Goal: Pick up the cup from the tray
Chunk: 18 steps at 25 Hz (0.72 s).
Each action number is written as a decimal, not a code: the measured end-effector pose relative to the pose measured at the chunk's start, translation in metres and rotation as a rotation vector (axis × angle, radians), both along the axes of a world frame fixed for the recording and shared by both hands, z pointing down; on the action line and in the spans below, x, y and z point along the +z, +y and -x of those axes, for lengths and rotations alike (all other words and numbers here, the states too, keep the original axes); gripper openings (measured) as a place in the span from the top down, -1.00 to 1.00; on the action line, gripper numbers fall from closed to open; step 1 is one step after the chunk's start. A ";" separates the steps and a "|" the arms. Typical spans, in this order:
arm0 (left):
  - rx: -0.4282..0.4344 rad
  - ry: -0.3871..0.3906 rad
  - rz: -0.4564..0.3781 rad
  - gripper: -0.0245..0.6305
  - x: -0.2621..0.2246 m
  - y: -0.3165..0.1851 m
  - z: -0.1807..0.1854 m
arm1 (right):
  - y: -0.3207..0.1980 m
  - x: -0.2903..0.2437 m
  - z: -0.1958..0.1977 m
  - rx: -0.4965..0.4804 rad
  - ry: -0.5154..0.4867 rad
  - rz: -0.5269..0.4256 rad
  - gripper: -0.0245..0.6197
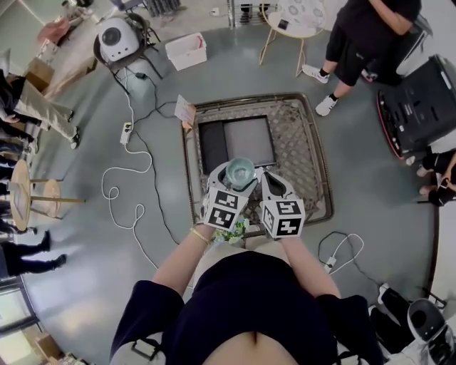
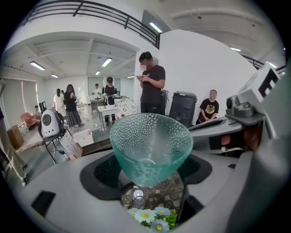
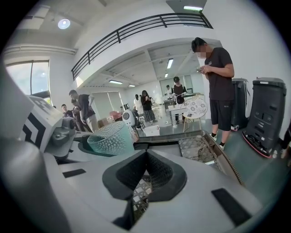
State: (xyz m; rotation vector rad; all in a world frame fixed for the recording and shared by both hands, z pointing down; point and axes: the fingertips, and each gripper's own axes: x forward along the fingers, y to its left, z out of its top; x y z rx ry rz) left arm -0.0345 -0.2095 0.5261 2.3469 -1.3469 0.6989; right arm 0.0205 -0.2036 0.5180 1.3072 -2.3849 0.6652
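The left gripper (image 2: 146,178) grasps a teal dimpled glass cup (image 1: 240,172). Its jaws stand wide, one on each side of the cup's narrow lower part, and the cup sits upright with its flared mouth open to the top. In the left gripper view the cup fills the gap between the jaws. Under its base show a patch of woven wicker and a small bunch of white and blue daisies (image 2: 150,216).

The cup is over the near part of the rectangular wicker tray (image 1: 314,146), which lies on the grey floor. The head view does not show whether its base touches the weave. Farther in on the tray lie a dark panel (image 1: 212,147) and, to its right, a grey panel (image 1: 249,140).

The right gripper (image 3: 145,170) is just to the right of the left one, clenched with its dark pads meeting and nothing between them.

A white cable (image 1: 127,187) loops over the floor to the left of the tray. A person in black (image 1: 360,39) stands beyond its far right corner, beside a round white side table (image 1: 296,18).
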 end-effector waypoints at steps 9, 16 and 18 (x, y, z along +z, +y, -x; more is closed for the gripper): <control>-0.018 0.003 0.009 -0.20 -0.004 0.032 0.001 | 0.015 -0.005 -0.001 -0.013 0.008 -0.028 0.90; -0.018 0.004 0.013 -0.20 -0.004 0.046 0.005 | 0.027 -0.006 0.002 -0.014 0.014 -0.037 0.90; -0.015 -0.002 0.013 -0.20 -0.002 0.048 0.007 | 0.029 -0.006 0.003 -0.012 0.017 -0.040 0.90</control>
